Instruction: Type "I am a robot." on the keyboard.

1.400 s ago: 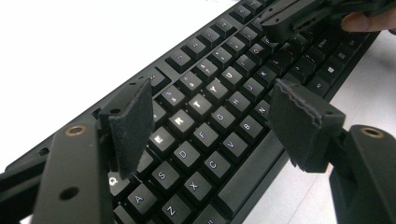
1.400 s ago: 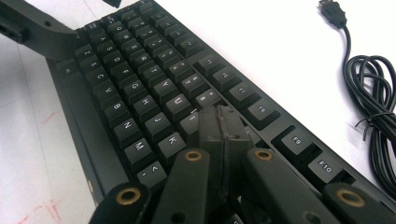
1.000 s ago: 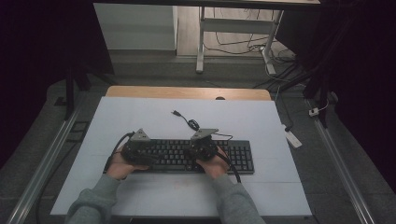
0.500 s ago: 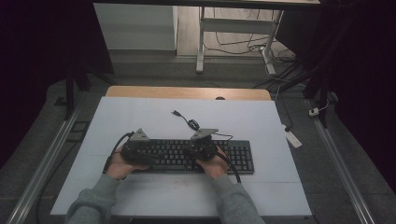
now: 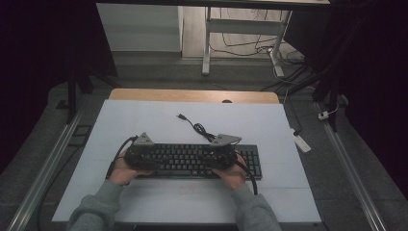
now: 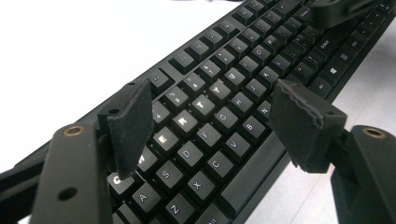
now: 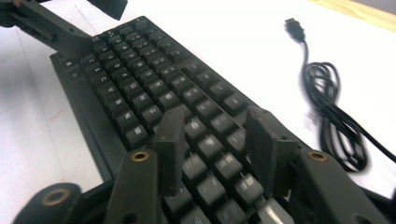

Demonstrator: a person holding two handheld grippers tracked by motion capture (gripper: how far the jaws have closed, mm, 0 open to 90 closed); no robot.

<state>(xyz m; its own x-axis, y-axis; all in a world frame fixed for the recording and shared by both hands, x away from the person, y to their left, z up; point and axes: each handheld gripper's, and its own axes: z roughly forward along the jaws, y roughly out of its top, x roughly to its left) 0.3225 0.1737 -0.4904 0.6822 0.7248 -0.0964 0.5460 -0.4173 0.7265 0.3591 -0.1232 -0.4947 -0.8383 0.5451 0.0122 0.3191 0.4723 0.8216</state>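
Keyboard (image 5: pixel 192 161) spans middle of white table (image 5: pixel 144 120) near front edge, both grippers over it; left gripper (image 6: pixel 210 121) and right gripper (image 7: pixel 212 140) hang open above keys. Coiled cable (image 5: pixel 197 127) lies just behind keyboard (only clutter there). Bare tabletop left, right, far side

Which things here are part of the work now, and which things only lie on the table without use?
In use:
- flat black plastic keyboard
- left gripper, jaws open over the keys
- right gripper, jaws just opened, no key pinched between them

Lying about:
- coiled black cable with plug, beside the keyboard
- white table
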